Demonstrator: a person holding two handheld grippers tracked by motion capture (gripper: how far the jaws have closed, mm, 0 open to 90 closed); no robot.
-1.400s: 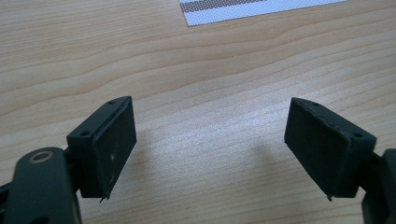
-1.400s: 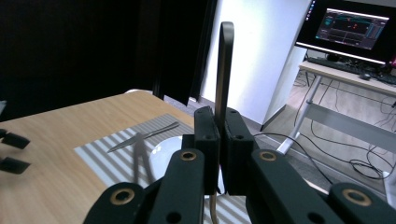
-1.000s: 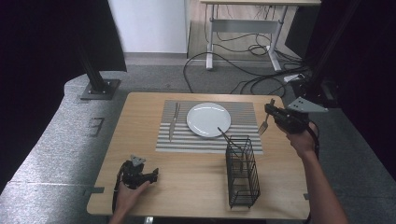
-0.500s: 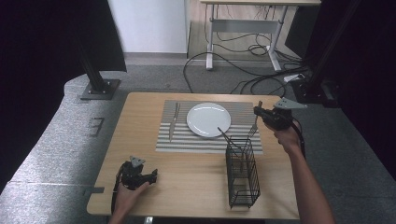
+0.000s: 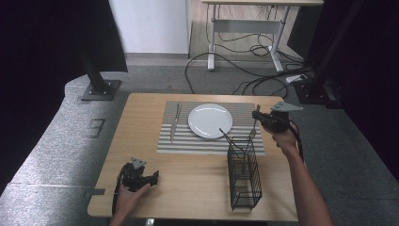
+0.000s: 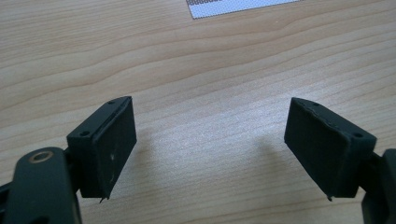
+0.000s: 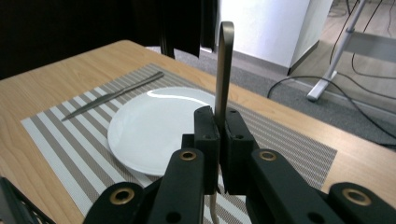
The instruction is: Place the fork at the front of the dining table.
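My right gripper (image 5: 259,116) (image 7: 218,122) is shut on a metal utensil (image 5: 254,123) (image 7: 224,70). I hold it above the placemat's right edge, just beyond the black wire basket (image 5: 244,175). The utensil stands nearly upright with its handle end on top; its lower end is hidden behind the jaws in the right gripper view. A white plate (image 5: 210,120) (image 7: 154,122) sits on the striped placemat (image 5: 188,141) (image 7: 70,140), and a knife (image 5: 175,121) (image 7: 112,94) lies left of it. My left gripper (image 5: 151,177) (image 6: 210,149) rests open on the bare wood near the front left corner.
Another utensil (image 5: 227,137) leans out of the basket's top toward the plate. The wooden table (image 5: 141,117) is ringed by grey floor mats. A desk frame and cables (image 5: 244,56) lie on the floor beyond the table.
My right gripper has carried the utensil leftward from the table's right edge to the placemat's right side, by the basket's far end. The left gripper has stayed put.
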